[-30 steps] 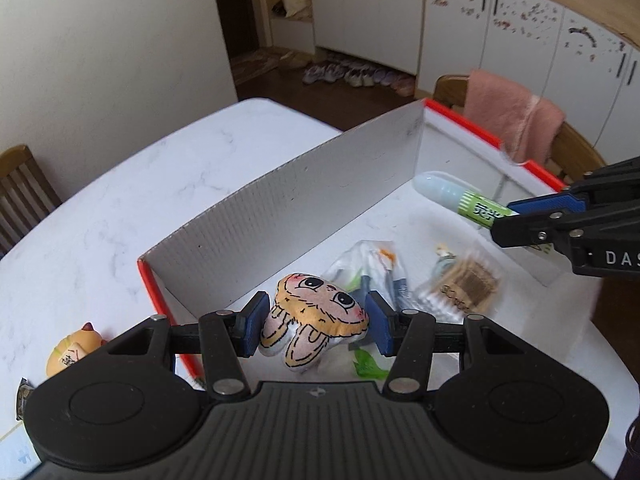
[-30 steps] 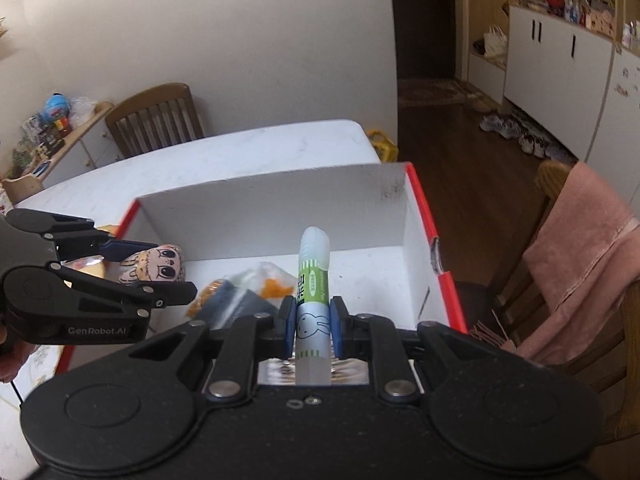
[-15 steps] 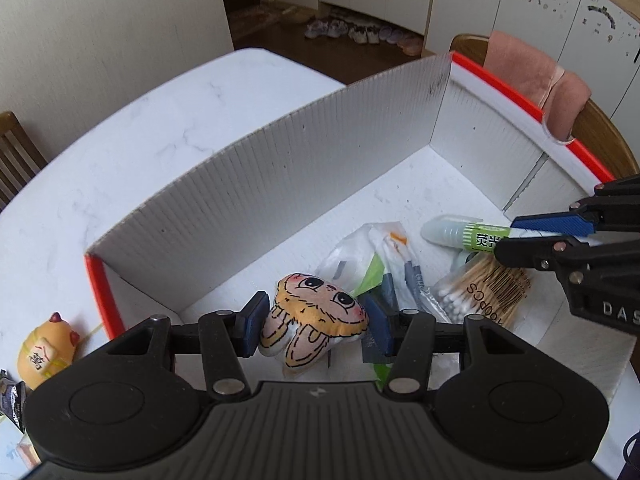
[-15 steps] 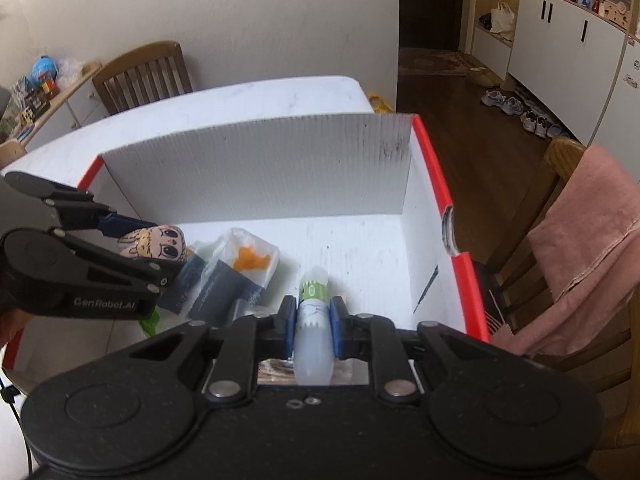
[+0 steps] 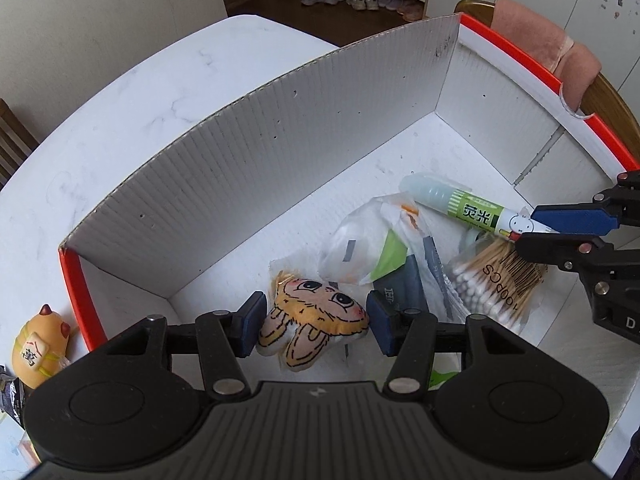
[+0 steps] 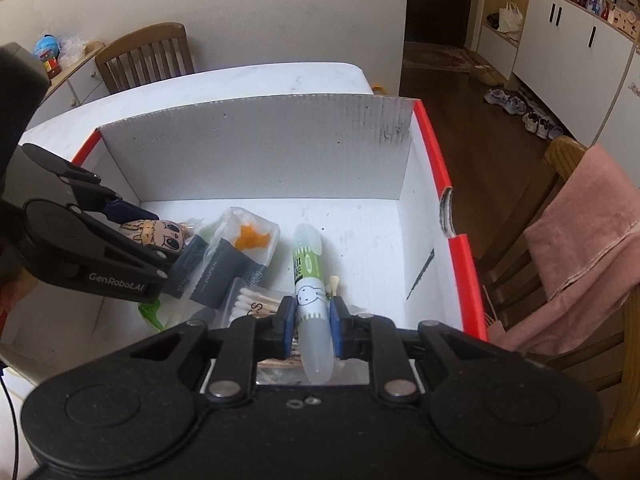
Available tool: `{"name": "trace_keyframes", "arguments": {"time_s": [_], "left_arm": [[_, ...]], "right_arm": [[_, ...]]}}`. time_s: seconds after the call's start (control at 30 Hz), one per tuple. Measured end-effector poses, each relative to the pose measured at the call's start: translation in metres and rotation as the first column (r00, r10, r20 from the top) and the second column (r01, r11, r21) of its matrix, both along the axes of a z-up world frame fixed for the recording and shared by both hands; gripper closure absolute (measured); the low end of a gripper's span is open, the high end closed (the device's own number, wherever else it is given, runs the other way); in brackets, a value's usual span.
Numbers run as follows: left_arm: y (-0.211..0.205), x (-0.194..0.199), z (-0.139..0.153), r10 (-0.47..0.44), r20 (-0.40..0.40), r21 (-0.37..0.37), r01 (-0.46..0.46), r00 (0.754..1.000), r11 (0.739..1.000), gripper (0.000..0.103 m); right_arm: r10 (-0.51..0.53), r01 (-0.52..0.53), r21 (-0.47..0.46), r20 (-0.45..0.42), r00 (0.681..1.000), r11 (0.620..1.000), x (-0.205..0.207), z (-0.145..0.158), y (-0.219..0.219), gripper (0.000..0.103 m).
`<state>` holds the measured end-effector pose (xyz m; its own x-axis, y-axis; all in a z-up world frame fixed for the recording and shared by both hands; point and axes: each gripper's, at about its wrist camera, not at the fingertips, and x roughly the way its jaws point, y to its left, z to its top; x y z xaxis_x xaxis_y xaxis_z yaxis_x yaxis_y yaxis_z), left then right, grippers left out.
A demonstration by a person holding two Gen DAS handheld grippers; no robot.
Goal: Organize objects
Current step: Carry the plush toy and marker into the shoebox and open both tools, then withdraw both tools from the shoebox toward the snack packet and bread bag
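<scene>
The bunny-face plush (image 5: 316,322) is seen low inside the white box (image 5: 256,168), between the blue pads of the left gripper (image 5: 316,326), whose jaws have just been opening, small gaps visible each side. The glue stick (image 6: 311,296) is clamped by the right gripper (image 6: 312,326) above the cotton swab pack (image 6: 250,304), with wipe packets (image 6: 236,258) lying between both claws.

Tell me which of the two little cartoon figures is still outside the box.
The orange horned figurine, standing on the white table left of the red-edged cardboard box. The flat rabbit-eared plush face is already inside, between the left tongs.
</scene>
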<state>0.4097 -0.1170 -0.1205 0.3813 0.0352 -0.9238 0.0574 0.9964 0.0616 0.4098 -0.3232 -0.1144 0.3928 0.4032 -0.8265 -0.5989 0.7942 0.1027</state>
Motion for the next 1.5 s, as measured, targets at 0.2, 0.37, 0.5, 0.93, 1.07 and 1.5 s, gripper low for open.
{"name": "trace_keyframes", "arguments": {"time_s": [0.2,0.37,0.5,0.93,1.07,1.5], "left_arm": [[0.000,-0.004,0.006,-0.008,0.034,-0.001,0.008,0.999,1.000,0.039],[0.000,-0.011,0.014,-0.011,0.058,-0.017,0.012,0.998,1.000,0.039],[-0.001,-0.019,0.023,-0.012,0.088,-0.027,0.015,0.996,1.000,0.039],[0.001,-0.062,0.067,-0.011,0.223,-0.107,0.036,0.975,0.994,0.039],[0.003,-0.084,0.081,-0.021,0.273,-0.110,0.053,0.962,0.992,0.035],[0.045,-0.154,0.107,0.013,0.371,-0.125,0.036,0.929,0.991,0.030]], "right_arm": [[0.018,-0.018,0.013,-0.005,1.000,1.000,-0.004,0.006,-0.001,0.085],[0.030,-0.030,0.020,-0.003,1.000,0.999,-0.007,0.011,-0.004,0.084],[0.030,-0.030,0.030,-0.010,0.999,0.999,-0.010,0.014,-0.008,0.084],[0.050,-0.051,0.067,0.015,0.999,0.996,-0.032,0.039,-0.011,0.082],[0.063,-0.066,0.078,0.033,0.997,0.995,-0.045,0.049,-0.007,0.082],[0.051,-0.058,0.112,0.070,0.996,0.992,-0.082,0.072,0.018,0.080]]}}
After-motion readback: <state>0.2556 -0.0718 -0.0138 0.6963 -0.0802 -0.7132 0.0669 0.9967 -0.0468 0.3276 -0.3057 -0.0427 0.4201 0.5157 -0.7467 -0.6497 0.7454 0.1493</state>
